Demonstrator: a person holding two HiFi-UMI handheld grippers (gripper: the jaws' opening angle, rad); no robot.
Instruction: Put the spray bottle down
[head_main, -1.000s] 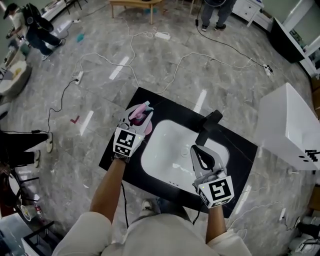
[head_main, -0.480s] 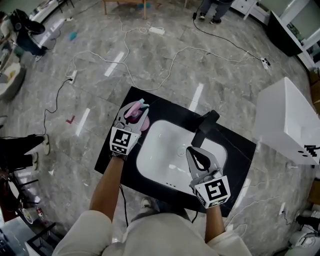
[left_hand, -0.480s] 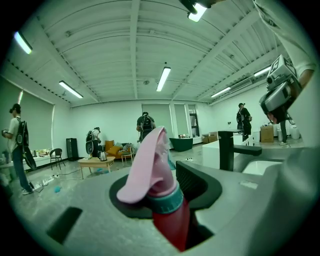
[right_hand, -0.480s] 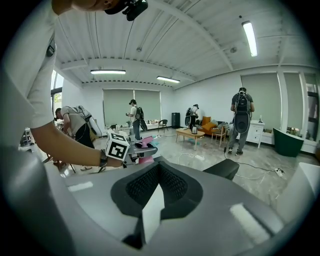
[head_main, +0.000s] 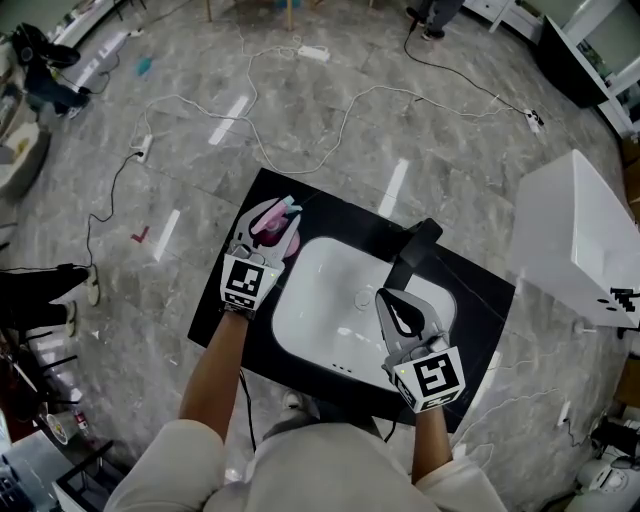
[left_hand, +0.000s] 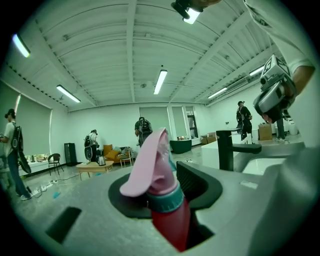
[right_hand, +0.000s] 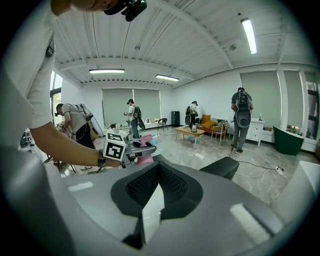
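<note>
Spray bottle (left_hand: 167, 212) looks set down on the black counter (head_main: 238, 312) just left of the sink (head_main: 322, 262), where the jaws of the left gripper (head_main: 272, 216) clasp its neck but have just been easing apart, so release seems to be starting, while the right gripper (head_main: 398, 300) hangs closed and empty over the basin.

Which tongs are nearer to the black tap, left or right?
Right. The right tongs are over the white basin, before the black tap; the left tongs hold a pink-topped spray bottle beside the basin.
</note>
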